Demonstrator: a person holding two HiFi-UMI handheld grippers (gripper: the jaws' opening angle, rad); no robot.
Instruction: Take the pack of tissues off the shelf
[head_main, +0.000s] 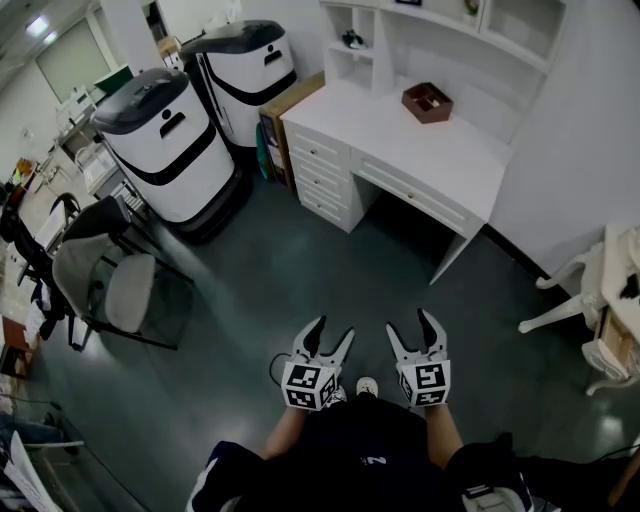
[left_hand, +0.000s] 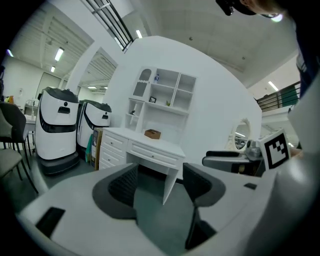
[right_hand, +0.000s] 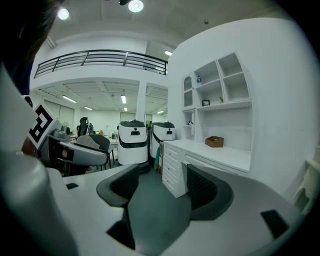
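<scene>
The left tool (head_main: 334, 328) and right tool (head_main: 410, 322) both stand jaws apart and empty, well short of the white cubbyhole shelf unit (head_main: 452, 25). The pack of tissues, presumably in it, is too small to pick out. Step closer, find its cubby, then reach in level.

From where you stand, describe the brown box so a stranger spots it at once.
Find the white desk under the white shelf unit. Toward the back of its top sits a small brown box, open-topped, the only dark thing on that white surface.
</scene>
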